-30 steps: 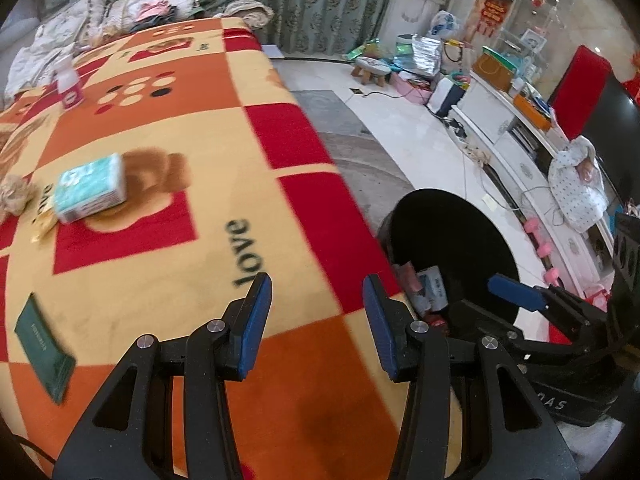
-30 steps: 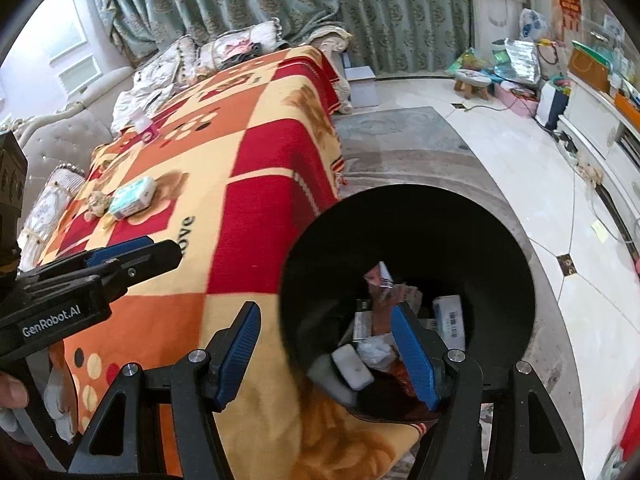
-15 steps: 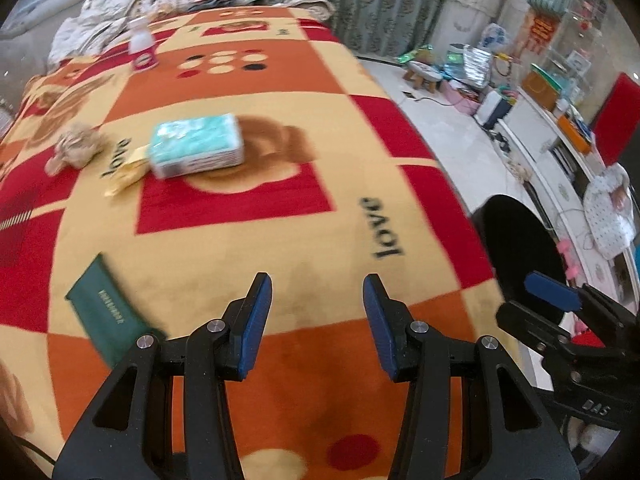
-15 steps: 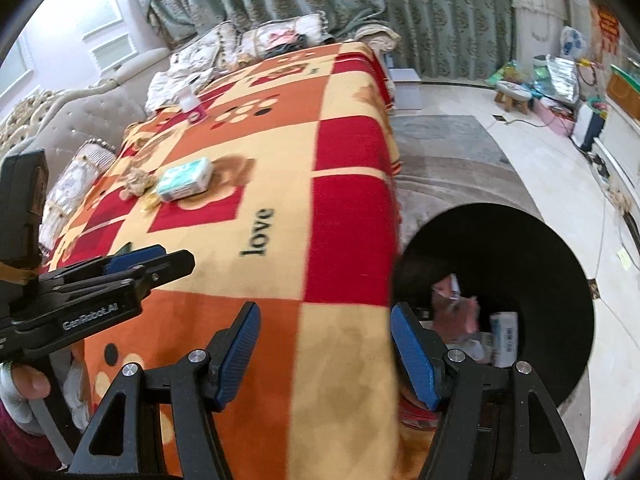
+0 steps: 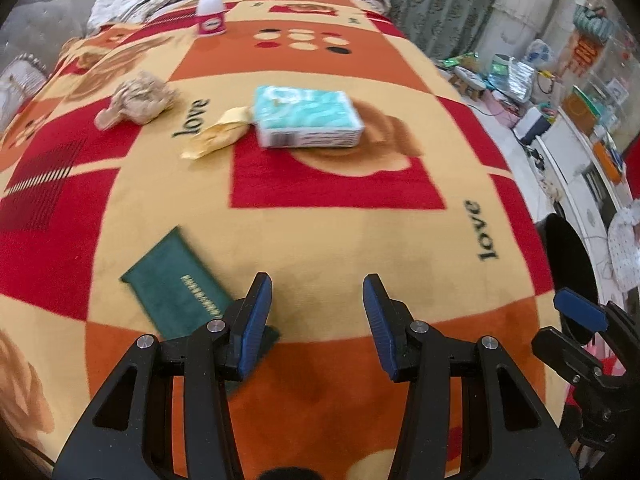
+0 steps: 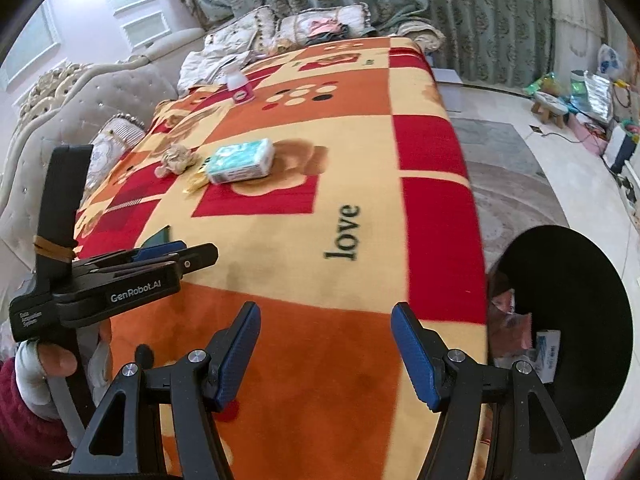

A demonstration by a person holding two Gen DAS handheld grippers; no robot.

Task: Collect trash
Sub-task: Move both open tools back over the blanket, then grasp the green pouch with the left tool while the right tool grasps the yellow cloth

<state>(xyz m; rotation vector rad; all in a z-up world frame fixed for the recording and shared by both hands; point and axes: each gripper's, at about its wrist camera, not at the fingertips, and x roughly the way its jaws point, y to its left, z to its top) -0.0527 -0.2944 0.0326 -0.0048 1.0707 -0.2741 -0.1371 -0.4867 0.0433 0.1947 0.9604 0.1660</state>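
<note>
1. Sofa seating fills both views, covered by a checked blanket [image 5: 320, 240] in red, orange and cream, with cushions and curtains at the far end and a tiled floor to the right.
2. Some of the job looks done: the black bin [image 6: 572, 344] standing on the floor just off the blanket's right edge already holds several wrappers and small cartons.
3. Trash seems to remain on the blanket: a crumpled brown paper ball [image 5: 140, 98], a yellowish wrapper [image 5: 218, 138] touching the teal tissue pack [image 5: 306, 116], and a flat dark green packet [image 5: 176, 284] nearest the camera.
4. A small white bottle with a pink label [image 5: 211, 16] stands upright far up the blanket; whether it or the tissue pack counts as trash cannot be told.
5. The left gripper [image 5: 316, 316] hovers released and empty, its jaws spread wide, with the green packet partly under its left finger.
6. The right gripper [image 6: 326, 354] is likewise spread apart and carries nothing, over the orange patch between the left gripper and the bin.
7. Judging by this, the collection is roughly midway; the green packet is the closest next pickup.
</note>
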